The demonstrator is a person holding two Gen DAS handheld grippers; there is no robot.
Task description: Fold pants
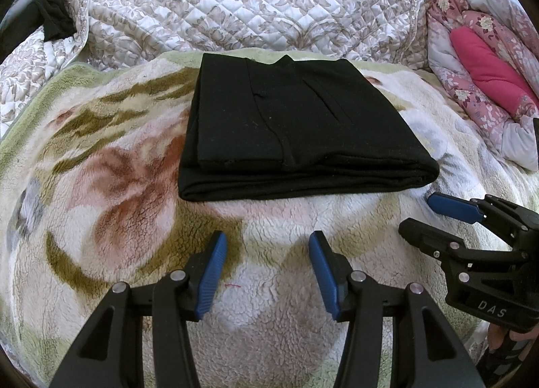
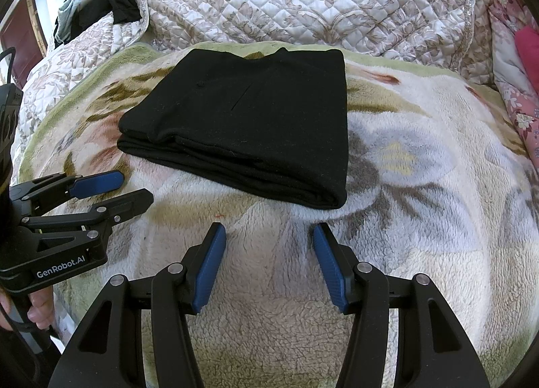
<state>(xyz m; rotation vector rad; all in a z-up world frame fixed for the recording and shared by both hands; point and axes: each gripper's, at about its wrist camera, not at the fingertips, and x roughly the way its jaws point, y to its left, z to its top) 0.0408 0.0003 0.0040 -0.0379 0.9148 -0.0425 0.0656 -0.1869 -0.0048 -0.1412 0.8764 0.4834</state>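
On fleece blanket [image 1: 134, 186], folded black pants [image 1: 296, 125]

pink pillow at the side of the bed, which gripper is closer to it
Right. The right gripper hangs open over the blanket on the side toward the pink pillow. The left gripper, also open, sits beside it on the far side, so it is farther off.

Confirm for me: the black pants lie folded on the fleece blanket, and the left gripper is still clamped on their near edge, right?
Not quite. The black pants do lie folded on the fleece blanket, but the left gripper is open and empty, short of their near edge. The left wrist view shows bare blanket between its fingers.
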